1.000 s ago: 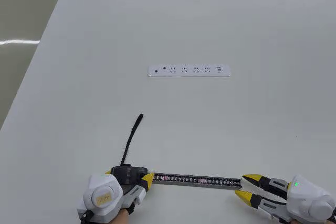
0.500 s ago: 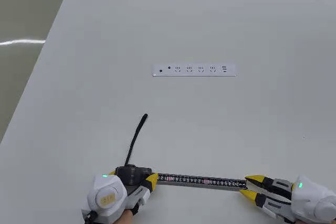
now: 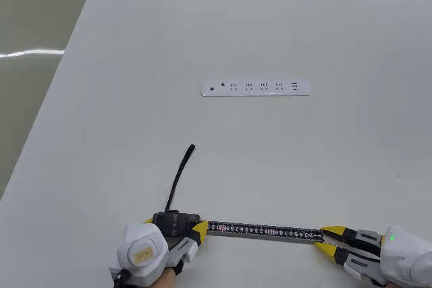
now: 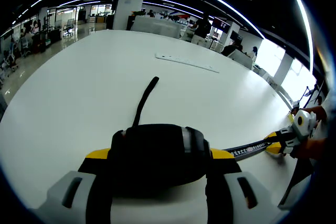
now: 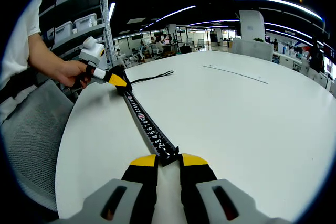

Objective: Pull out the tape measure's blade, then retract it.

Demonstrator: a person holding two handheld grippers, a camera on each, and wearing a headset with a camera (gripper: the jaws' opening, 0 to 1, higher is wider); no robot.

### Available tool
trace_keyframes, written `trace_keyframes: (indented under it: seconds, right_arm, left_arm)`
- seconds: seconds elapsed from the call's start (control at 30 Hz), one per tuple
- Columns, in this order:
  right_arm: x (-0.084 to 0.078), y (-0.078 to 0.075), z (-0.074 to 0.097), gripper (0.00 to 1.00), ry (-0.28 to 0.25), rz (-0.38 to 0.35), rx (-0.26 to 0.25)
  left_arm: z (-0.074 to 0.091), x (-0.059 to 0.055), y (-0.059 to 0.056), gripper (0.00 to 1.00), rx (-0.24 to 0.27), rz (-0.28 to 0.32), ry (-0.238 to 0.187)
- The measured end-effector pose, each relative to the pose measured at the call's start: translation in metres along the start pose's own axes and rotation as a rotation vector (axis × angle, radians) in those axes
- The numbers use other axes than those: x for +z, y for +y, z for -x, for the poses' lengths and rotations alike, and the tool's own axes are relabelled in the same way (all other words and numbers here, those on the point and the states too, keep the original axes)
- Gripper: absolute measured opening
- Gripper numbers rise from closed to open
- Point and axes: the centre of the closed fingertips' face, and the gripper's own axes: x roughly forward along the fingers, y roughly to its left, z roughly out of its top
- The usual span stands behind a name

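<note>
Head view, lower edge: left gripper (image 3: 173,228) clamps the boxy black tape measure (image 3: 177,220); right gripper (image 3: 325,239) pinches the tip of its flat, numbered blade (image 3: 263,232), which lies on the smooth white table (image 3: 270,153).

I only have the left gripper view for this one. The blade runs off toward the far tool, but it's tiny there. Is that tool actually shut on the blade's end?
Observer: Yes. In the right gripper view the right tool is shut on the very tip of the blade.
Operator: Is the blade kinked or sagging anywhere along its run?
Observer: No. The head view shows it running straight from the case to that tool, and it appears to lie along the table.
</note>
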Motion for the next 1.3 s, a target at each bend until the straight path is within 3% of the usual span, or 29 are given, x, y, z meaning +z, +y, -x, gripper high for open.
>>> trace_keyframes:
  seconds: [0.33, 0.63, 1.0, 1.3]
  right_arm:
    - [0.001, -0.001, 0.000, 0.14, -0.012, 0.021, 0.009]
    - [0.002, 0.003, 0.000, 0.13, -0.013, 0.050, 0.047]
    - [0.002, 0.004, 0.000, 0.13, -0.018, 0.044, 0.047]
    - [0.007, 0.019, -0.011, 0.12, -0.024, 0.079, 0.087]
  left_arm:
    - [0.000, 0.000, 0.000, 0.69, 0.001, 0.003, 0.003]
    - [0.000, 0.000, 0.001, 0.69, -0.001, 0.001, 0.005]
    - [-0.001, -0.001, 0.001, 0.69, 0.010, -0.007, 0.022]
    - [0.000, -0.001, 0.001, 0.68, 0.017, -0.005, 0.035]
